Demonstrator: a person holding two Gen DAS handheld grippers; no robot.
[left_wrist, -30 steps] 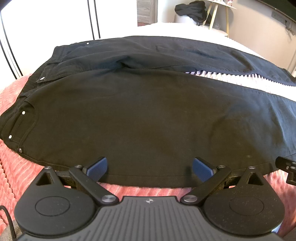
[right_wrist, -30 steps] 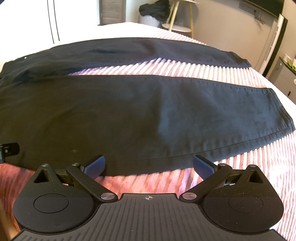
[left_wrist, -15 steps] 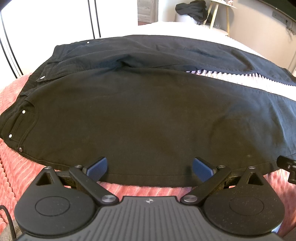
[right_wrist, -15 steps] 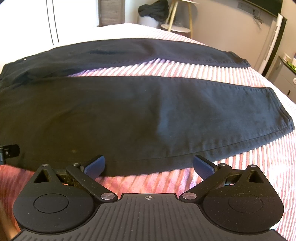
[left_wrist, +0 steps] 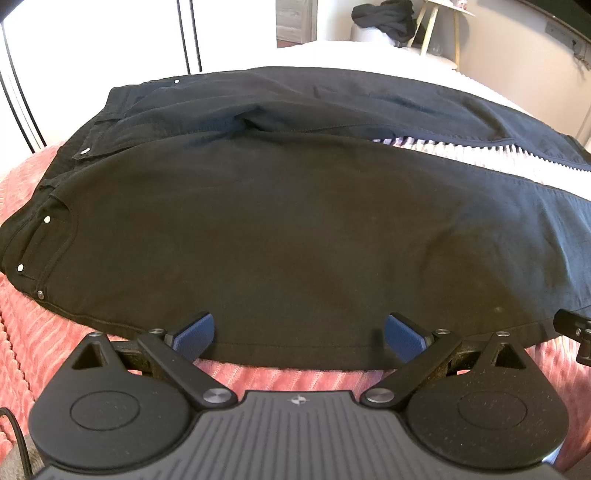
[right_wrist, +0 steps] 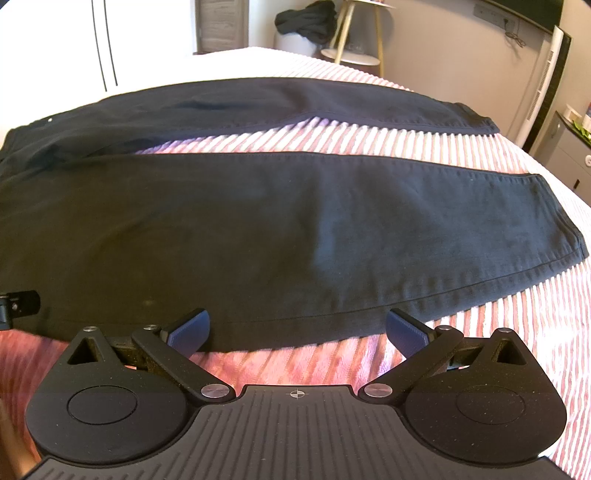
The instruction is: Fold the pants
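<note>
Two pant legs spread on pink ribbed blanket; dark clothes heap behind.

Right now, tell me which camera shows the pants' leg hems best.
The right wrist view: the near leg's hem and the far leg's hem both lie in full sight. The left wrist view shows the waistband; the legs run off its right edge.

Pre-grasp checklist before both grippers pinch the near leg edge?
1. Left gripper jaws open: ok.
2. Right gripper jaws open: ok.
3. Black pants spread flat on the pink blanket, legs apart: ok.
4. Near leg's edge lies between both sets of jaws: ok.
5. Fabric already pinched: not ok, neither grips.
6. Lower finger under the edge: cannot tell.
</note>
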